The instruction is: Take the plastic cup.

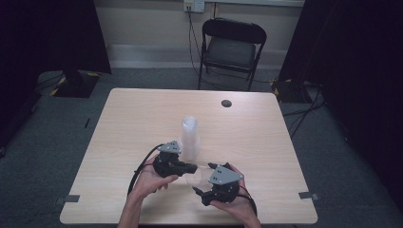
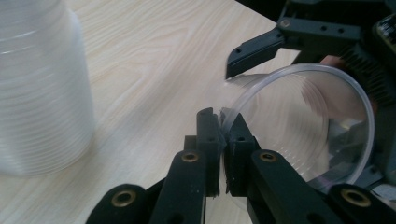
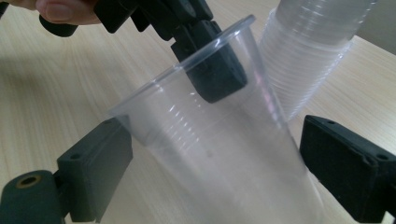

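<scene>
A single clear plastic cup (image 2: 303, 130) lies tilted just above the wooden table (image 1: 142, 114), between the two grippers. My left gripper (image 2: 224, 122) is shut on its rim, one jaw inside and one outside. In the high view that left gripper (image 1: 194, 167) points right, toward the right gripper (image 1: 203, 178). The right gripper (image 3: 222, 168) is open, its jaws standing wide on either side of the cup's body (image 3: 210, 154) without squeezing it. A tall stack of clear cups (image 1: 190, 137) stands upright just behind both grippers, and shows again in the gripper views (image 2: 42, 88) (image 3: 313, 46).
A black folding chair (image 1: 233, 45) stands beyond the table's far edge. A round cable hole (image 1: 226, 103) sits near the far right of the tabletop. Dark curtains hang at both sides, with cables on the grey floor.
</scene>
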### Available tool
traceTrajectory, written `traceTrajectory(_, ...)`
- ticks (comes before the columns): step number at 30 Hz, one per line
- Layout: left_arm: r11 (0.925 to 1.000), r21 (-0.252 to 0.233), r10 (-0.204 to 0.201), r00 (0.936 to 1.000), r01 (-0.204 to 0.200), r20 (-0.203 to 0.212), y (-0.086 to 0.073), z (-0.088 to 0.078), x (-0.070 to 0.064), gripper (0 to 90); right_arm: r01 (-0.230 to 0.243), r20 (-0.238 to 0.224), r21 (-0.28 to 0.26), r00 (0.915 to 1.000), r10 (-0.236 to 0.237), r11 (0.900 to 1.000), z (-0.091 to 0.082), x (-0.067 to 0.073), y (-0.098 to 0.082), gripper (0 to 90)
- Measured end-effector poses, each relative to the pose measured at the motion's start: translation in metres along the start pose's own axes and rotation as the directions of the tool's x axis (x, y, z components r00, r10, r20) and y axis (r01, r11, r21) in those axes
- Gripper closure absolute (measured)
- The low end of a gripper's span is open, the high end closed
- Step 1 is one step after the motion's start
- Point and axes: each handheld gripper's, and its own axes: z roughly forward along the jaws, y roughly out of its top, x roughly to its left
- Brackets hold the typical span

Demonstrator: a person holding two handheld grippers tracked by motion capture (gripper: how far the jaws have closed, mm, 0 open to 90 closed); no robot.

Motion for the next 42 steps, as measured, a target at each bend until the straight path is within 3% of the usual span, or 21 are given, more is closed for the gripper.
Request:
traceTrajectory(11, 0.9996, 0.016, -0.022, 0.9997, 0.022, 0.015, 0.002, 0.006, 0.000, 87.1, 0.081, 0.027, 0.036, 0.9963, -0.082, 0.996, 0.006, 0.006, 0.006, 14.5)
traceTrajectory(16, 0.9994, 0.011, -0.032, 0.9993, 0.032, 0.020, 0.002, 0.008, -0.001, 86.8, 0.090, 0.023, 0.043, 0.9956, -0.091, 0.995, 0.009, 0.007, 0.008, 15.5)
traceTrajectory(28, 0.9984, 0.036, -0.043, 0.9991, 0.043, 0.001, 0.003, 0.010, 0.000, 84.5, 0.120, 0.033, 0.019, 0.9921, -0.121, 0.993, 0.008, 0.010, 0.015, 20.9)
traceTrajectory(32, 0.9976, 0.055, -0.041, 0.9988, 0.042, -0.026, 0.003, 0.014, -0.002, 85.4, 0.122, 0.024, -0.021, 0.9924, -0.121, 0.992, 0.006, 0.012, 0.019, 22.8)
traceTrajectory(34, 0.9988, 0.029, -0.038, 0.9985, 0.039, -0.040, 0.003, 0.011, -0.004, 85.8, 0.121, 0.035, -0.020, 0.9922, -0.120, 0.993, 0.006, 0.013, 0.022, 22.7)
traceTrajectory(37, 0.9986, 0.024, -0.046, 0.9983, 0.047, -0.037, 0.004, 0.009, -0.005, 86.2, 0.115, 0.025, -0.037, 0.9931, -0.114, 0.993, 0.005, 0.012, 0.023, 23.5)
traceTrajectory(42, 0.9970, 0.042, -0.063, 0.9976, 0.064, -0.030, 0.005, 0.008, -0.002, 87.1, 0.151, 0.027, -0.019, 0.9883, -0.150, 0.988, 0.005, 0.013, 0.022, 20.5)
